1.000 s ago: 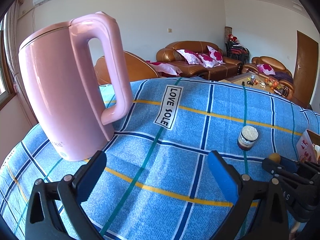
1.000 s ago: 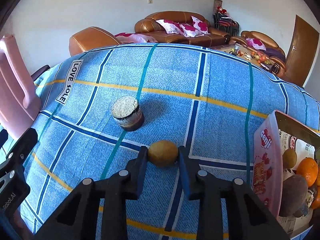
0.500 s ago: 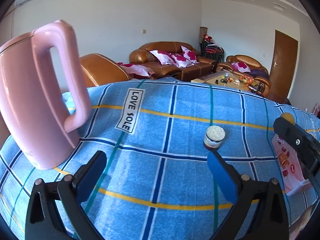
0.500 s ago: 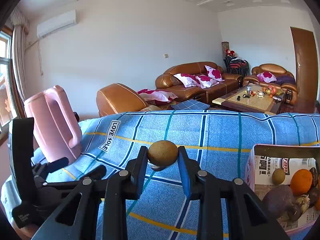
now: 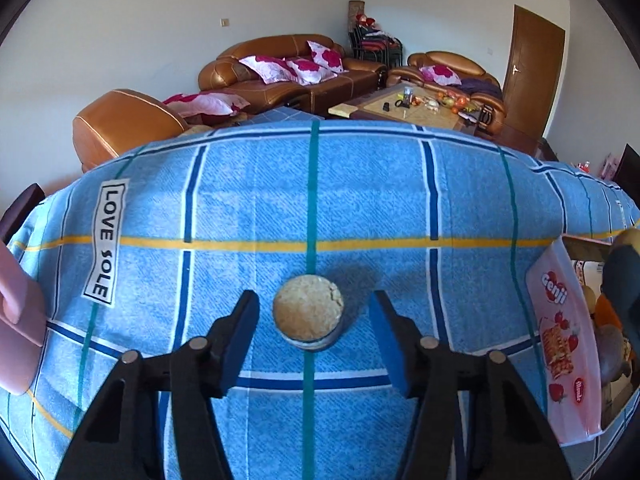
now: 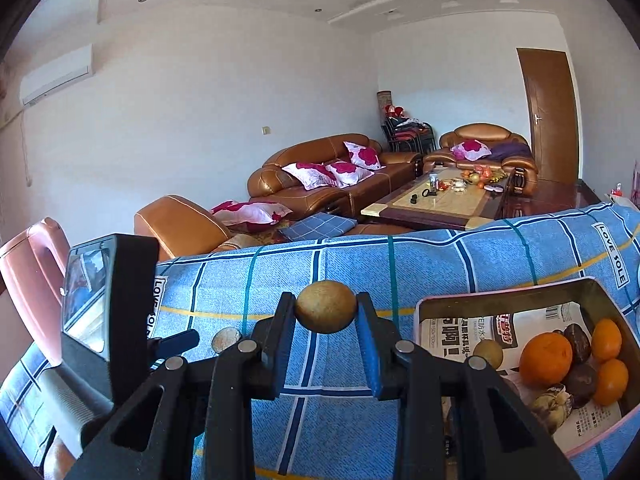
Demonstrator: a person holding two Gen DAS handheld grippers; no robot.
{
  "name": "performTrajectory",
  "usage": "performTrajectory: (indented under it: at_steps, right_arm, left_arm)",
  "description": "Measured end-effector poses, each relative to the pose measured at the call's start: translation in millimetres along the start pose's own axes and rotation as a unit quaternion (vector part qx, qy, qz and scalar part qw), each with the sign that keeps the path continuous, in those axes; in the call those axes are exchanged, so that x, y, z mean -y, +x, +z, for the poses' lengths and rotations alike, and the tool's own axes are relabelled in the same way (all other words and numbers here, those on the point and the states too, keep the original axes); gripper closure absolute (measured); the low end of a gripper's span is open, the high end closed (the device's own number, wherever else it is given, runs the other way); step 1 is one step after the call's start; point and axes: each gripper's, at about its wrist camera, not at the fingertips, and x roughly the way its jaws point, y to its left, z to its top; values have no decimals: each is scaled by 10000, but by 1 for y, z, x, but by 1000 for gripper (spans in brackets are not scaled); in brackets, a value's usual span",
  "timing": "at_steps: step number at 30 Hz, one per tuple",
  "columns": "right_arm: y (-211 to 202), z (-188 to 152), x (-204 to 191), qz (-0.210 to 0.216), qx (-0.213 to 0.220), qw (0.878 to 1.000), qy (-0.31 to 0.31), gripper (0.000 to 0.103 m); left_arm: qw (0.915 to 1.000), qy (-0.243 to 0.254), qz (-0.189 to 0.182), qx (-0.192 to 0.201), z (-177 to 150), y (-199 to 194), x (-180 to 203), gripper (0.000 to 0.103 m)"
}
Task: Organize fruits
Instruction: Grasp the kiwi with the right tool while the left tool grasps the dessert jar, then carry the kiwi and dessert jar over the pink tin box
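Note:
My right gripper (image 6: pixel 326 314) is shut on a round brown-yellow fruit (image 6: pixel 326 307), held above the blue checked tablecloth, left of a cardboard box (image 6: pixel 508 292). The box holds oranges (image 6: pixel 546 358), a small yellow-green fruit (image 6: pixel 488 353) and dark brown fruits (image 6: pixel 578 342). My left gripper (image 5: pixel 314 334) is open, its blue pads on either side of a small jar (image 5: pixel 308 316) with a pale crumbly top, not touching it. The box (image 5: pixel 560 344) shows at the right edge of the left wrist view.
A pink kettle stands at the table's left (image 5: pixel 18 320), also in the right wrist view (image 6: pixel 34 276). The jar also shows small in the right wrist view (image 6: pixel 226 339), beside the left gripper's body (image 6: pixel 108 320). Sofas and a coffee table lie beyond the table.
The left gripper swung right from the kettle and now straddles the jar. The right gripper lifted the fruit off the cloth and moved toward the box.

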Motion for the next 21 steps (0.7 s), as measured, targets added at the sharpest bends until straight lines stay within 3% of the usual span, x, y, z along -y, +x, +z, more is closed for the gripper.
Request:
performTrajectory:
  at_steps: [2,5,10,15,21]
  right_arm:
    - [2,0,0,-15,-28,10000,-7,71]
    - [5,-2,0,-25,-90,10000,-25,71]
    - [10,-3,-3,-39,-159,9998,-133,71]
    - [7,-3,-8,18,-79,9996,-277,70]
    - [2,-8,-15,112,-51,9990,-426,70]
  left_arm:
    - [9997,-65,-17,-220,1,8,-1,56]
    - [9997,-107,-40,-193,1,5,1,66]
    - [9988,-440,-205,-17,-5,-7,-13,66]
    - [9962,-595,244,584,-18,-39,-28,66]
    - [9902,-614,700,1045,-40,-68,-45,66]
